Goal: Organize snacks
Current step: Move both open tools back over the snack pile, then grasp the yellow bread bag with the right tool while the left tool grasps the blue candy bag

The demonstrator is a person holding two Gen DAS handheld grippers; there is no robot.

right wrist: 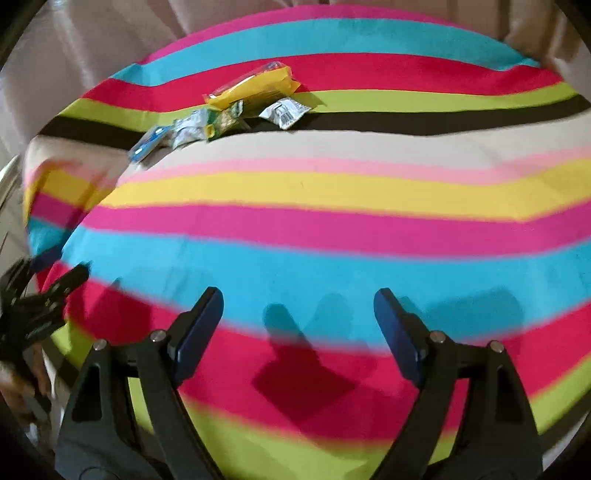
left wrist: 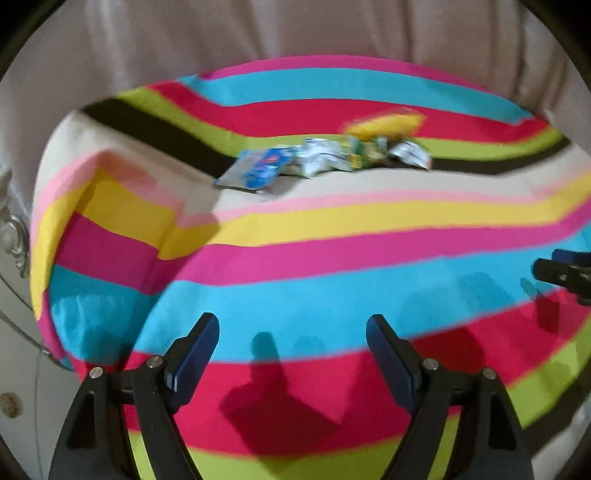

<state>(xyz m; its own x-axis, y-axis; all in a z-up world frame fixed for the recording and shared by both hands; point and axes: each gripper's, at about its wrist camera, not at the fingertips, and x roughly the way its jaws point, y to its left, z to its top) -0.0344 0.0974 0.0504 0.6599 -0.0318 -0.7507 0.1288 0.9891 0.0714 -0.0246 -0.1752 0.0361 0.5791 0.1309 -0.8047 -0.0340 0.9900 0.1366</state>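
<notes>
Several snack packets lie in a loose row on a striped cloth (left wrist: 332,218), far beyond both grippers. In the left wrist view they are a blue packet (left wrist: 255,170), a silver one (left wrist: 321,157), a green one (left wrist: 365,151) and a yellow one (left wrist: 384,123). The right wrist view shows the yellow packet (right wrist: 255,86), a small silver packet (right wrist: 284,110), the green one (right wrist: 225,116) and the blue one (right wrist: 147,146). My left gripper (left wrist: 291,325) is open over the blue and red stripes, holding nothing. My right gripper (right wrist: 298,299) is open and empty too.
The cloth (right wrist: 332,192) covers a raised surface whose left corner drops away (left wrist: 92,229). Beige curtain folds (left wrist: 295,29) hang behind. The other gripper shows at the frame edge in each view (left wrist: 565,275) (right wrist: 48,295). Pale furniture with a metal fitting (left wrist: 14,236) stands at the left.
</notes>
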